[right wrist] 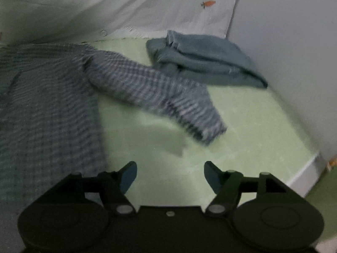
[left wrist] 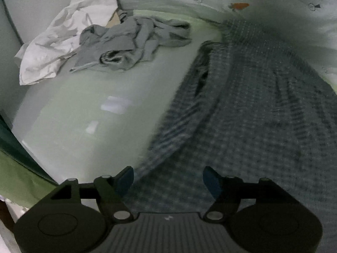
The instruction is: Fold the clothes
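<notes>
left gripper (left wrist: pixel 168 179) held low over the near part of a blue-and-white checked shirt (left wrist: pixel 242 109), its jaws spread wide apart with nothing between them, blue-padded fingertips (left wrist: pixel 126 177) just above the cloth. right gripper (right wrist: pixel 170 176) held over bare pale green table surface (right wrist: pixel 242 130), jaws likewise wide apart and empty, pointing toward the far corner. the checked shirt lies spread flat on the table; in the left wrist view its body runs lengthwise from the gripper toward the far edge, with a fold or sleeve along its left side. in the right wrist view one sleeve (right wrist: pixel 160 92) extends from the shirt body diagonally to the right, cuff end nearest the gripper. a folded blue-grey garment (right wrist: pixel 202 61) sits beyond the sleeve near the wall. a crumpled grey garment (left wrist: pixel 130 42) and a white cloth (left wrist: pixel 65 35) lie at the far left corner. a pale printed fabric (right wrist: pixel 126 6) hangs behind the table.
</notes>
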Action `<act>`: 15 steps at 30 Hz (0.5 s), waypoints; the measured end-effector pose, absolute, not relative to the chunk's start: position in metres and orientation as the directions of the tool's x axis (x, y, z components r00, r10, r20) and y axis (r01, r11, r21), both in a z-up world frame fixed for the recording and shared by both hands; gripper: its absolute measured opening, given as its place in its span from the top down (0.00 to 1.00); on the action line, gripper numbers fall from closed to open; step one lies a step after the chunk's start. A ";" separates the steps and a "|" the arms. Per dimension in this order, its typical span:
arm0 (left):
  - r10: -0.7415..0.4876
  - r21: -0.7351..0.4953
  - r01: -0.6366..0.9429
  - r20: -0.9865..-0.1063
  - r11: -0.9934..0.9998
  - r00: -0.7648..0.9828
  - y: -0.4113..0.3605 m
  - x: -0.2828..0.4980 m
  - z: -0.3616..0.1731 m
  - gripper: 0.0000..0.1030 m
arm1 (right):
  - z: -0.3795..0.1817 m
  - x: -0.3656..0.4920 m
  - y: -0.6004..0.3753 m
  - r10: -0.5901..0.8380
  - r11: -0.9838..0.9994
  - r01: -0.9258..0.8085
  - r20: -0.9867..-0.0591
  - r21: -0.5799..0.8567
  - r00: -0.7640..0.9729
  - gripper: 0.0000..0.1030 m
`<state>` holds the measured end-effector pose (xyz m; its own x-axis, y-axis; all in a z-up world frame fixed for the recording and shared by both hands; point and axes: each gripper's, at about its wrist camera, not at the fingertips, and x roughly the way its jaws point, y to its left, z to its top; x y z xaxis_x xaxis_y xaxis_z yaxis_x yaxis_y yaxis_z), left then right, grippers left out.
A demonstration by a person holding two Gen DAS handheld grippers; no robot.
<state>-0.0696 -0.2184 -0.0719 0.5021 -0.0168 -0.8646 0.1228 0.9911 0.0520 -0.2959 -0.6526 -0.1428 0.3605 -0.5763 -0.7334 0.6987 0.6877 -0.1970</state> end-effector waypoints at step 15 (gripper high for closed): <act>0.039 0.188 0.239 -0.854 0.953 0.518 -0.316 -0.092 -0.065 0.29 | -0.143 -0.317 -0.777 -0.549 0.566 0.823 -0.719 0.055 0.426 0.95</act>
